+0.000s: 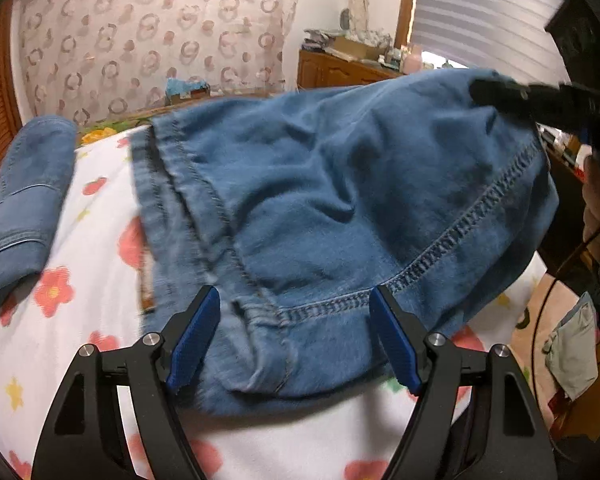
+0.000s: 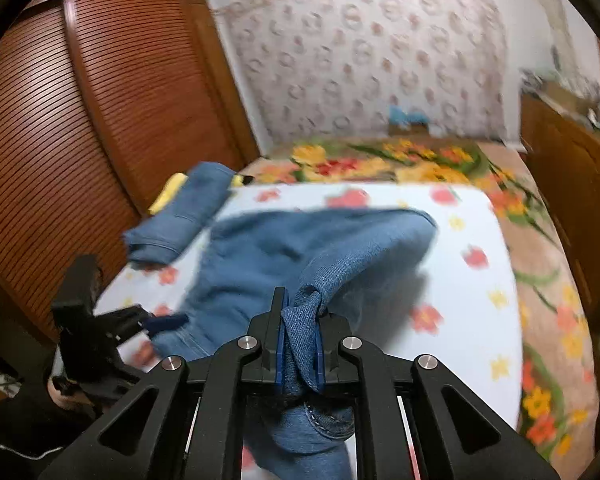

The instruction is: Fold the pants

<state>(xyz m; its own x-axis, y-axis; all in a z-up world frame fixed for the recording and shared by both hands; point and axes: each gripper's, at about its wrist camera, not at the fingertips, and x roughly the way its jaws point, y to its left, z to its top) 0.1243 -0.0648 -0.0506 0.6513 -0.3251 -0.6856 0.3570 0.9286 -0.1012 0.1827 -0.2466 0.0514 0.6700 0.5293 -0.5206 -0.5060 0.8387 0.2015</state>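
A louvered wooden wardrobe (image 2: 80, 128) stands left of the patterned wall hanging (image 2: 364, 56); a wooden cabinet (image 2: 568, 168) stands right of it.

Open floral sheet (image 2: 476, 232) rt of pants (image 2: 284, 248); folded jeans (image 2: 180, 216), wardrobe (image 2: 80, 120) crowding left.

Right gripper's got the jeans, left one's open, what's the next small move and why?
Probably shut the left gripper on the jeans: its fingers stand open around the near edge, while the right gripper already pinches a bunched corner, so both ends need holding before folding.
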